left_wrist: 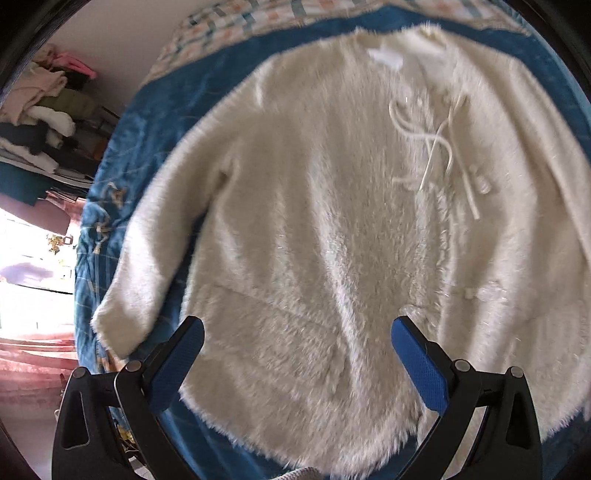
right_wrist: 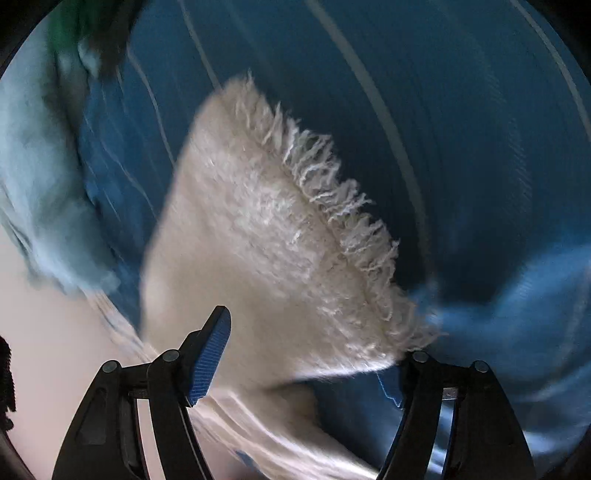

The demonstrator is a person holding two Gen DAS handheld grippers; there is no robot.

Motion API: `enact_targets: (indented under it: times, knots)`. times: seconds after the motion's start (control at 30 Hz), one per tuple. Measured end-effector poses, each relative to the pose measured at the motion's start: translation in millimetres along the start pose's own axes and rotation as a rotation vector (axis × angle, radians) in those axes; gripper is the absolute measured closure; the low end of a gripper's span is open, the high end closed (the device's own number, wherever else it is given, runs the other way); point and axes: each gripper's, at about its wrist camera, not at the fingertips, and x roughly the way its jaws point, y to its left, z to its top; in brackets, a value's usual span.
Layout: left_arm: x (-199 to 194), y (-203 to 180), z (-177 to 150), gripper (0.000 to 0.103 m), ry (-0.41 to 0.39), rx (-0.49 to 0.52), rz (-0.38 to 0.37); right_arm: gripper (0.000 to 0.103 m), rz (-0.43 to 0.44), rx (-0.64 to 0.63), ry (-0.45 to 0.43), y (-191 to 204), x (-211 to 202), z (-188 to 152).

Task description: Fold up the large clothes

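Note:
A cream fluffy sweater point(left_wrist: 332, 221) lies spread flat on a blue bedspread point(left_wrist: 192, 92), neck at the far end, drawstrings point(left_wrist: 439, 147) across its chest, one sleeve point(left_wrist: 147, 258) stretched out to the left. My left gripper point(left_wrist: 297, 354) is open and empty, hovering over the sweater's hem. In the right wrist view a fuzzy cream edge of the sweater point(right_wrist: 266, 236) lies between the fingers of my right gripper point(right_wrist: 314, 354), which is open. Its right finger is partly hidden behind the fabric. The view is motion-blurred.
A plaid blanket point(left_wrist: 240, 22) lies at the far end of the bed. A pile of clothes point(left_wrist: 44, 110) sits on a rack at the left, by a bright window. Light blue fabric point(right_wrist: 37, 184) lies at the left of the right wrist view.

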Motion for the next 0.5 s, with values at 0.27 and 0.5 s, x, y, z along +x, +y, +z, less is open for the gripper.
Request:
enact_targets:
  times: [0.27,0.5]
  knots:
    - [24,-15,26,0.0,-0.061,0.044,-0.02,0.094,-0.033,-0.272,-0.181,95,-20,-21]
    - [25,16,46,0.0,-0.096,-0.042,-0.012,0.094,0.043,-0.711,-0.158,255,-57,-122]
